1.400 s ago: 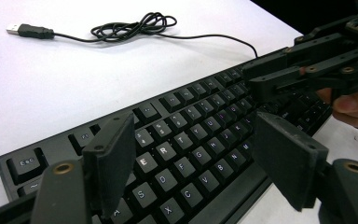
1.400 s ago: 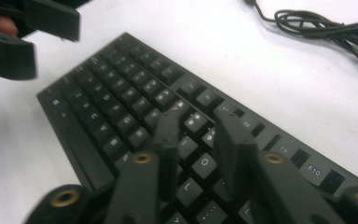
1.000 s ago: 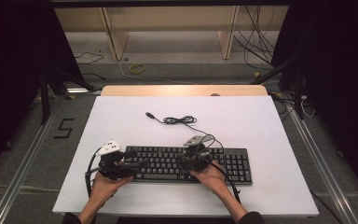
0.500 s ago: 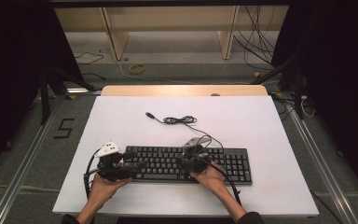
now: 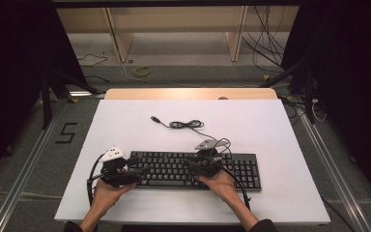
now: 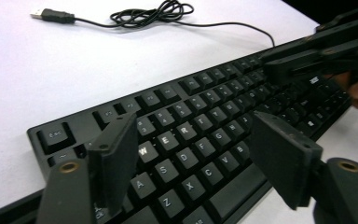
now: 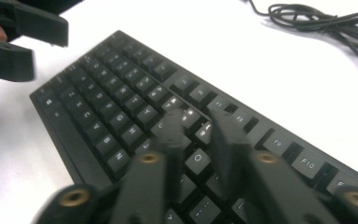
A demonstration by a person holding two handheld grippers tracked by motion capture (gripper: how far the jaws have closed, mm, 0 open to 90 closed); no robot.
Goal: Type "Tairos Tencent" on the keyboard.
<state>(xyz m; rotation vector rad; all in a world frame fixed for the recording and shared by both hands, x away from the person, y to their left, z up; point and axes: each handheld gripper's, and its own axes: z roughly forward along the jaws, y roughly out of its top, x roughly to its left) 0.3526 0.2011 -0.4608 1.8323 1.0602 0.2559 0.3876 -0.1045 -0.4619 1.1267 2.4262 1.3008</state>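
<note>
A black keyboard (image 5: 232, 169) lies near the table's front edge, and its thin cable (image 5: 186, 124) coils behind it and ends in a USB plug (image 5: 155, 118). My left gripper (image 5: 142, 170) hovers over the keyboard's left end. In the left gripper view it (image 6: 193, 126) stands wide open above the letter keys (image 6: 186, 130); its jaws have just been closing a little, with nothing between them. My right gripper (image 5: 189, 163) hangs over the keyboard's middle. In the right gripper view it (image 7: 198, 119) is blurred and narrowly open; its jaws have just been opening, with nothing held.
The white table (image 5: 270, 125) ends in a wooden strip (image 5: 188, 93) at the back. Loose cables (image 5: 140, 71) lie on the floor beyond it. Each gripper view shows the other gripper farther off: the right gripper (image 6: 317, 56) and the left gripper (image 7: 18, 37).
Both hands keep their places over the keyboard. The keyboard and its cable have not shifted.
</note>
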